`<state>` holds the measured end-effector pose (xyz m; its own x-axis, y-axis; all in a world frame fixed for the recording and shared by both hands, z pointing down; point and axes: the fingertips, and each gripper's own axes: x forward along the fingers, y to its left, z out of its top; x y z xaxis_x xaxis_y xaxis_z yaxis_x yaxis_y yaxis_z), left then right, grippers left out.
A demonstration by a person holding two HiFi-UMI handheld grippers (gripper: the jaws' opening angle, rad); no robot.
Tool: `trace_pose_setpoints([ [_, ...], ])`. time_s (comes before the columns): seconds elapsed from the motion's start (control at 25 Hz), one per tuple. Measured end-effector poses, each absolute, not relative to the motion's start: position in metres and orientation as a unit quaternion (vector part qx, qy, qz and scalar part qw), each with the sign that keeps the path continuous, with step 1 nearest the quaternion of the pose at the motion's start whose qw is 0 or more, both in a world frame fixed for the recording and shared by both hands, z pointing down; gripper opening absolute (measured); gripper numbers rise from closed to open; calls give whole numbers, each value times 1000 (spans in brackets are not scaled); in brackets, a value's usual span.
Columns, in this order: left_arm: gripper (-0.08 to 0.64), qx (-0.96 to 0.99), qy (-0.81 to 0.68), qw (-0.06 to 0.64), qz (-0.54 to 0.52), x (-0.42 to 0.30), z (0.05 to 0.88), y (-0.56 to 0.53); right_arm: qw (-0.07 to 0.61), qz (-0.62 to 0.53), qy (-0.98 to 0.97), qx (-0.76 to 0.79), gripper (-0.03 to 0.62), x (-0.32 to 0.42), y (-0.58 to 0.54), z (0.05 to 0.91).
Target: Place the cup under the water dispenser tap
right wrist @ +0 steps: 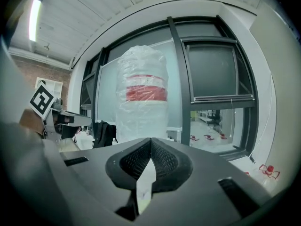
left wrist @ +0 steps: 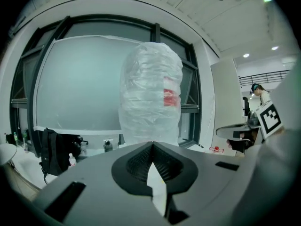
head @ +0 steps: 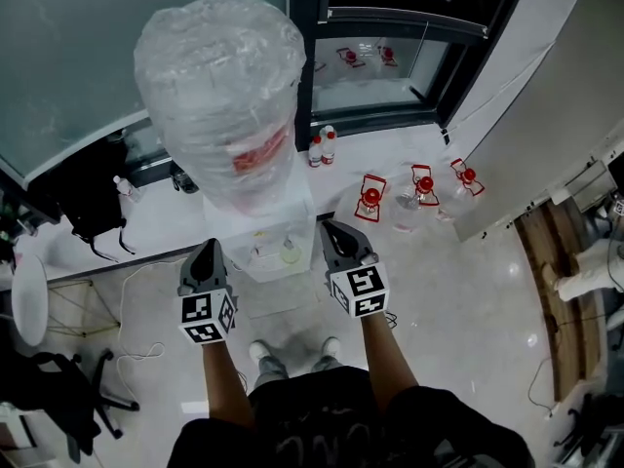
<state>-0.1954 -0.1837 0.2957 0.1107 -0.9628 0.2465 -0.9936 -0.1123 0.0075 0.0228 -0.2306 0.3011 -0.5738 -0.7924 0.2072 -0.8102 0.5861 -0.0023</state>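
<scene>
Cup [head: 290, 253]: seemingly the small pale round shape on the dispenser [head: 255, 261] ledge, centre of head view, under the wrapped bottle [head: 219, 96]. Apparently upright, seen from above. Between both grippers, nearer the right gripper [head: 329, 228] than the left gripper [head: 208, 248]. Both pairs of jaws pressed together, empty.

"What sits at twelve o'clock?"
"A dark-framed window [head: 390, 57], with frosted glass [head: 68, 57] at ten."
"And lower down?"
"A pale, glossy floor [head: 468, 291], a black office chair [head: 58, 398] at eight and a white wall [head: 556, 105] at two. Overhead, a strip light [right wrist: 34, 12] glows."
</scene>
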Motion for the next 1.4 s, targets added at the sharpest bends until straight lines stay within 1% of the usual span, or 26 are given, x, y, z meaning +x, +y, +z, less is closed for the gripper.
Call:
trace_pose_setpoints([
  [0.32, 9, 741, -664, 63, 83, -204, 261, -185, 79, 22, -889, 452, 12, 21, -238, 263],
  [0.52, 9, 740, -666, 50, 83, -210, 245, -184, 86, 3, -886, 455, 12, 20, -240, 252],
  [0.84, 9, 741, -667, 22, 76, -207, 225, -182, 64, -1, -888, 456, 11, 12, -241, 235],
  [1.0, 9, 737, -670, 26, 79, -210, 226, -179, 58, 12, -887, 458, 12, 12, -241, 236],
  [1.4, 11, 737, -671, 35, 72, -211, 228, -183, 55, 4, -885, 462, 12, 10, -245, 233],
])
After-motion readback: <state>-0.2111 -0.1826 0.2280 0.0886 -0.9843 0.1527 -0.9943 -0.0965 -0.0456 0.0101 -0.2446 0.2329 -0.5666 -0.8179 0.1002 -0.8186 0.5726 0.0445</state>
